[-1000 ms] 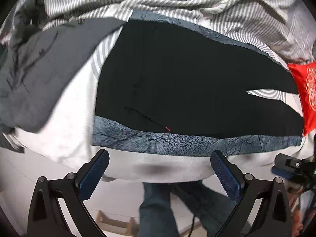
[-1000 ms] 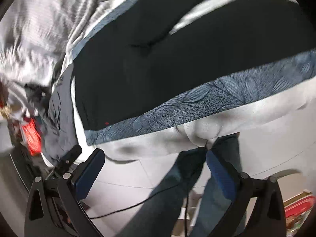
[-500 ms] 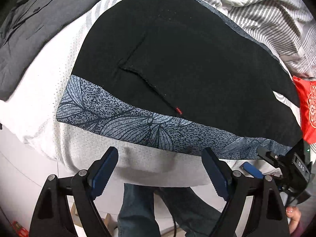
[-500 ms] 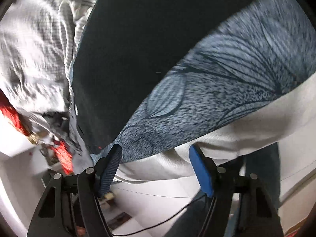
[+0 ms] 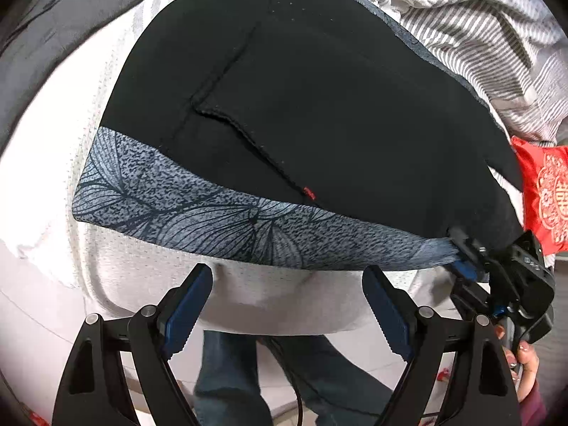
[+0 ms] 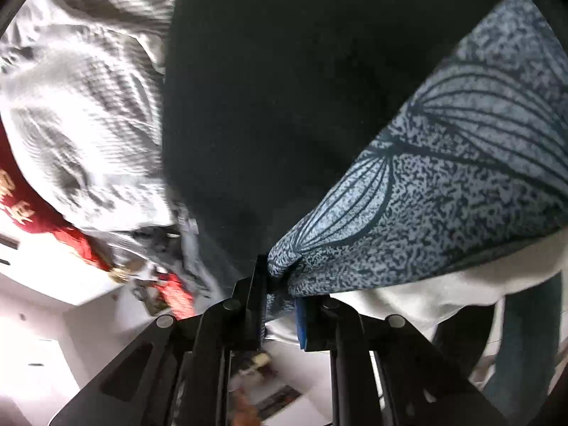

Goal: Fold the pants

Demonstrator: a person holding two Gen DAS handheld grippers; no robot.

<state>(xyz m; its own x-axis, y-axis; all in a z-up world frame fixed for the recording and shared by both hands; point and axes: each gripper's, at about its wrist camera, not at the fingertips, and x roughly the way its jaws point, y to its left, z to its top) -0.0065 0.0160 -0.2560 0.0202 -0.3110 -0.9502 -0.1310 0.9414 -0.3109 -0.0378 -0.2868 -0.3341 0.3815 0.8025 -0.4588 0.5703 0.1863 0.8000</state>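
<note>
Black pants (image 5: 319, 99) with a blue leaf-print waistband (image 5: 213, 213) lie flat on the bed. My left gripper (image 5: 287, 305) is open and empty, hovering just below the waistband over the bed's white edge. My right gripper (image 6: 280, 294) is shut on the waistband's corner (image 6: 408, 213); in the left wrist view it shows at the right end of the band (image 5: 468, 259).
A striped grey duvet (image 5: 479, 35) lies behind the pants. A dark grey garment (image 5: 42, 35) lies at the left. A red cushion (image 5: 546, 191) sits at the right. The person's jeans-clad legs (image 5: 230, 383) stand below the bed edge.
My right gripper moved in and closed on the waistband corner. My left gripper moved closer to the waistband, still open.
</note>
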